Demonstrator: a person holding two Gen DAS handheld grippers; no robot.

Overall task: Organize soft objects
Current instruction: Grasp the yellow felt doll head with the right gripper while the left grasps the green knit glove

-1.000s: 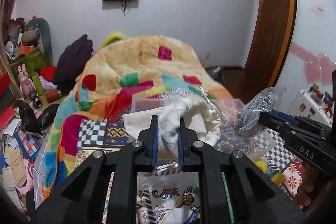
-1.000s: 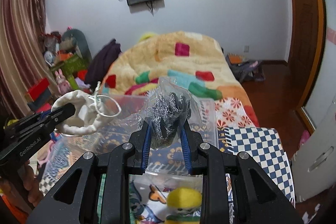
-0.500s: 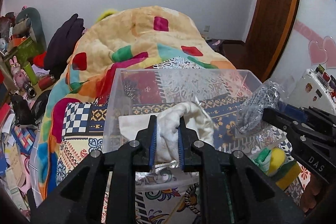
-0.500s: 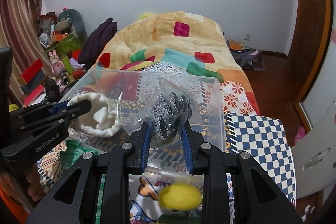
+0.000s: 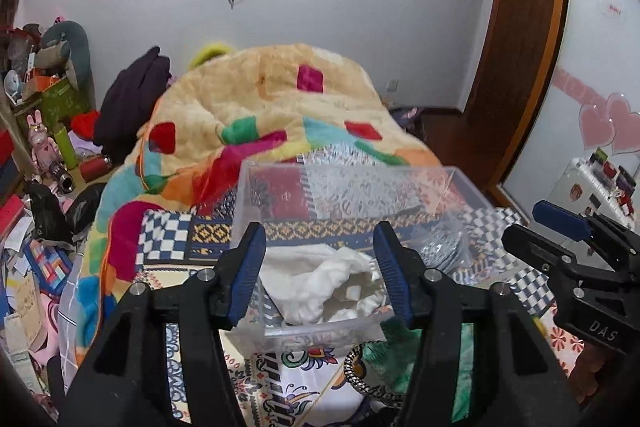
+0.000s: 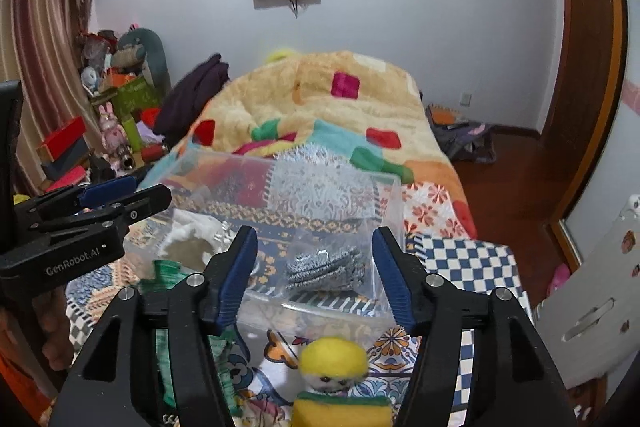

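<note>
A clear plastic bin point(image 5: 460, 183) point(image 6: 390, 211) stands on the patterned bedspread. A white cloth pouch point(image 5: 324, 283) point(image 6: 188, 235) lies in its left part. A clear bag of grey knitted gloves point(image 6: 326, 267) point(image 5: 442, 251) lies in its right part. My left gripper point(image 5: 320, 267) is open and empty, just above the pouch; it also shows in the right wrist view point(image 6: 104, 195). My right gripper point(image 6: 316, 269) is open and empty above the glove bag; it also shows in the left wrist view point(image 5: 560, 223). A yellow-hatted doll point(image 6: 334, 367) on a yellow sponge point(image 6: 340, 411) and a green cloth point(image 6: 166, 275) lie in front of the bin.
A heaped patchwork quilt point(image 5: 280, 107) fills the bed behind the bin. Cluttered boxes and toys point(image 5: 44, 131) line the left side. A wooden door frame point(image 5: 516, 67) and a white cabinet point(image 6: 592, 299) stand to the right. A chain necklace point(image 5: 360, 383) lies before the bin.
Both grippers have opened. The white pouch and the glove bag have dropped from the jaws into the bin, and both grippers have pulled back a little.
</note>
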